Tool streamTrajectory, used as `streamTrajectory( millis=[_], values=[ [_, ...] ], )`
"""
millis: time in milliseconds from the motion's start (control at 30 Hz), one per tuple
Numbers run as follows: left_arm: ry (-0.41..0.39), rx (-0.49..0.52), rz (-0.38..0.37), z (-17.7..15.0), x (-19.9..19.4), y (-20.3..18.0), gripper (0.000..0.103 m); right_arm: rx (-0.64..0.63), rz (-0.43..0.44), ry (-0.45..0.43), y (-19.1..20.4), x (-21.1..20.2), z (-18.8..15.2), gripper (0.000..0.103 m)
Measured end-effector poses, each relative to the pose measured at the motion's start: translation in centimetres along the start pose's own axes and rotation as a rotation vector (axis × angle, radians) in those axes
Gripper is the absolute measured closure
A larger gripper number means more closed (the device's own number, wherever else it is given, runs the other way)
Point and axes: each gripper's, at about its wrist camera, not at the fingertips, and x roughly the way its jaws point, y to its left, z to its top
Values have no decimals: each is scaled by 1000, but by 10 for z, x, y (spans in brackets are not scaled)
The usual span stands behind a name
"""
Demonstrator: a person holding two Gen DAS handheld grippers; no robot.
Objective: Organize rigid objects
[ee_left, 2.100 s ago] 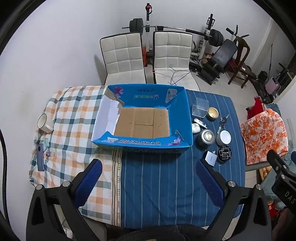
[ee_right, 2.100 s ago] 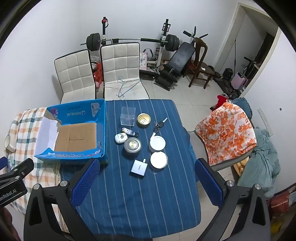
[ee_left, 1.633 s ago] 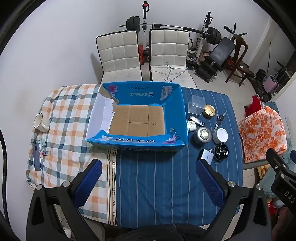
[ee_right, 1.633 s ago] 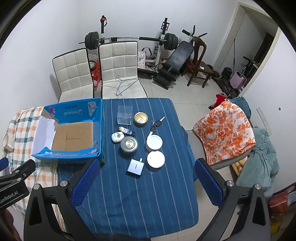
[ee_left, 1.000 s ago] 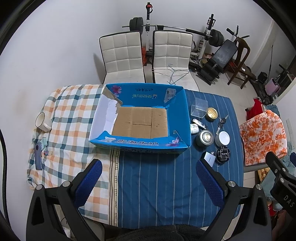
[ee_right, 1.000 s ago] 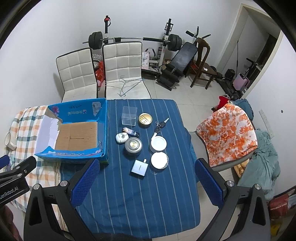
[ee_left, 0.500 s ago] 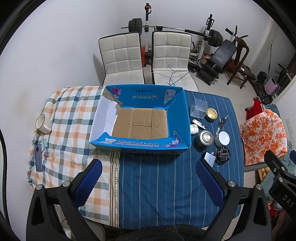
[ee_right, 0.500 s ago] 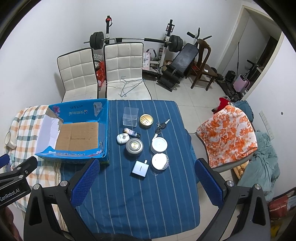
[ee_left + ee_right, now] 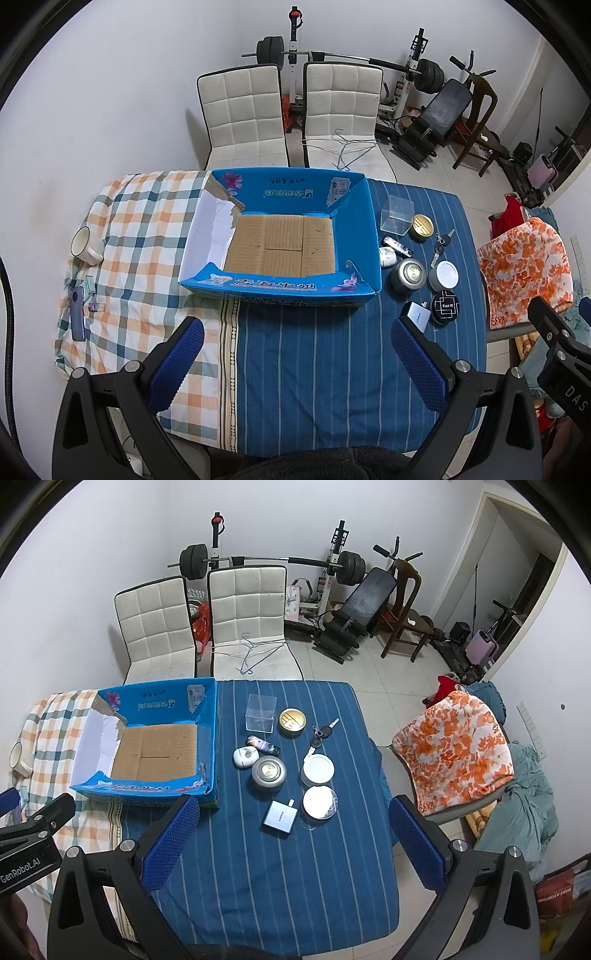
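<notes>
One open blue cardboard box [image 9: 155,746] sits mid-table; nine small rigid objects [image 9: 284,760] cluster beside its right wall. Left gripper [image 9: 295,354] and right gripper [image 9: 295,830] hover spread wide, empty. Two white chairs [image 9: 199,620] stand beyond the far edge of the table [image 9: 277,867].

My left gripper [image 9: 297,354] hangs high, jaws spread wide, nothing between its blue pads [image 9: 177,363]. My right gripper [image 9: 293,836] sits level with it, jaws just as wide and empty, blue pads [image 9: 413,843] bare. Each one's black frame shows at the edge of the other's view, so they're side by side, apart.
</notes>
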Motion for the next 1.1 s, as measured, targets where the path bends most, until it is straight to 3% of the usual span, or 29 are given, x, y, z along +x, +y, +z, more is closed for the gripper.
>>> streamTrajectory(
  millis=[833, 1100],
  values=[
    [6, 37, -11, 5, 2, -10, 0, 21, 14, 19, -3, 3, -3, 0],
    [14, 98, -31, 45, 49, -49, 0, 102, 11, 108, -38, 70, 16, 0]
  ],
)
